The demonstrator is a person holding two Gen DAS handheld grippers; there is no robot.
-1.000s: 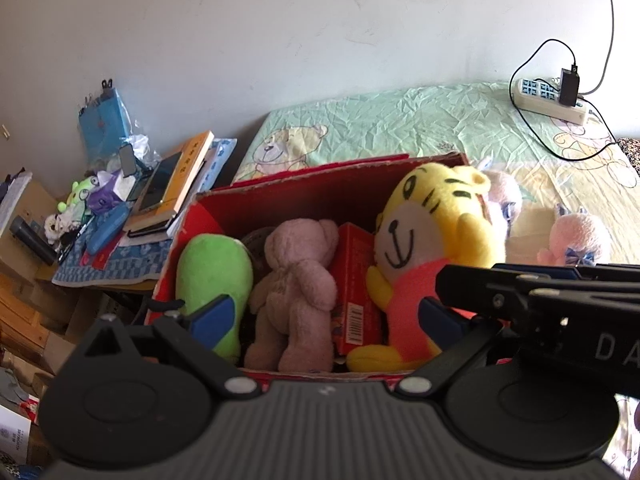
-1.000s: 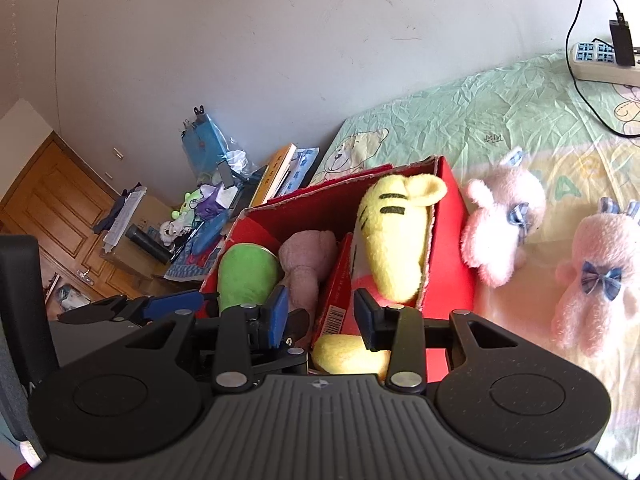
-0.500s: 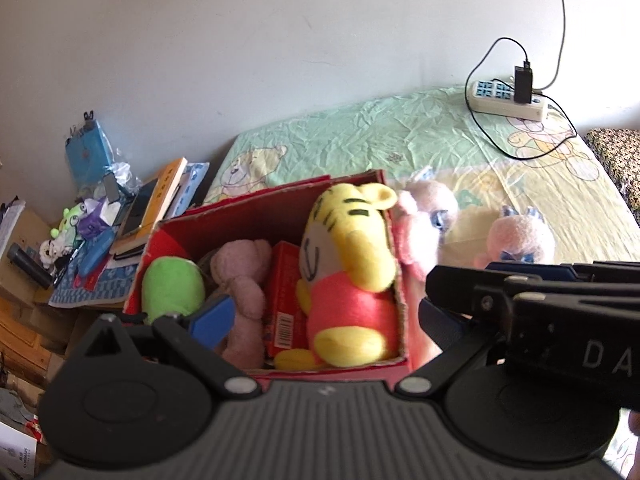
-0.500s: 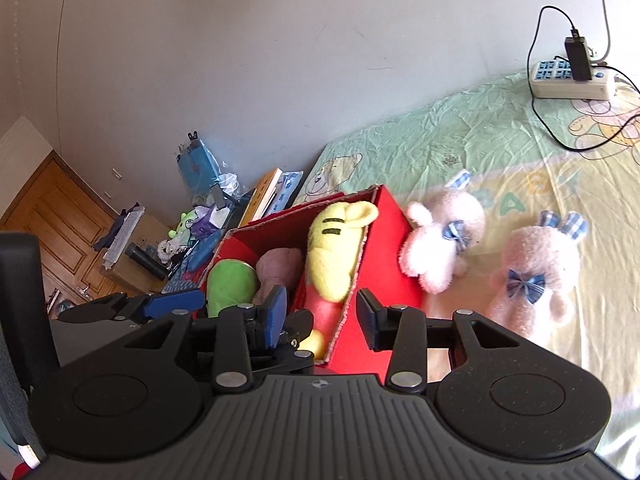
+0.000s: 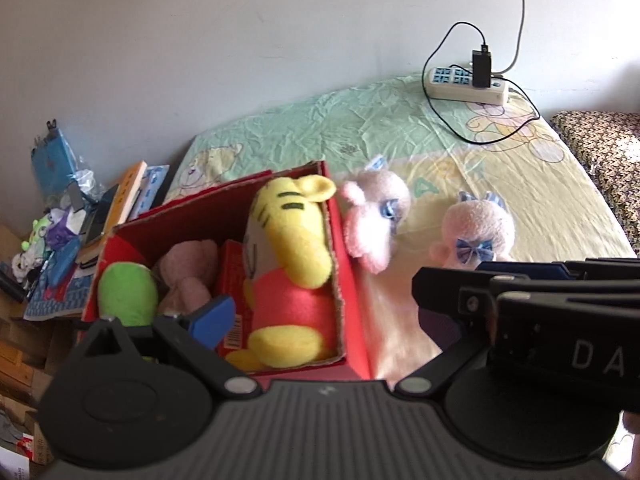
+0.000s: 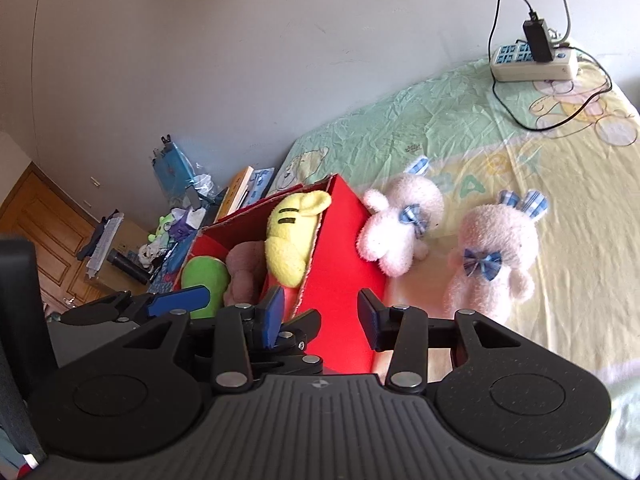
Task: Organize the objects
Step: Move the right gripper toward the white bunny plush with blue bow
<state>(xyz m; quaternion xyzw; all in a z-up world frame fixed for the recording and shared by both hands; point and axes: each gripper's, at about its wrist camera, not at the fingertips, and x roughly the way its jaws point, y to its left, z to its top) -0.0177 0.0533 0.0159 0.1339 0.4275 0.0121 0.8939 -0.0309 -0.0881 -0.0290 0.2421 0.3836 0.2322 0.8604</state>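
A home bedroom here: a bed (image 6: 460,128) under a wrinkled cartoon-bear sheet, plush toys (image 6: 492,256) lying on it, a power strip (image 6: 534,62) by the wall, a cluttered side table (image 5: 60,240) of books, and a wooden door (image 6: 44,232).

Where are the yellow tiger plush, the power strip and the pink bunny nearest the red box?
yellow tiger plush (image 5: 288,220), left wrist view, head.
power strip (image 6: 534,65), right wrist view, casing.
pink bunny (image 6: 394,236), right wrist view, body.
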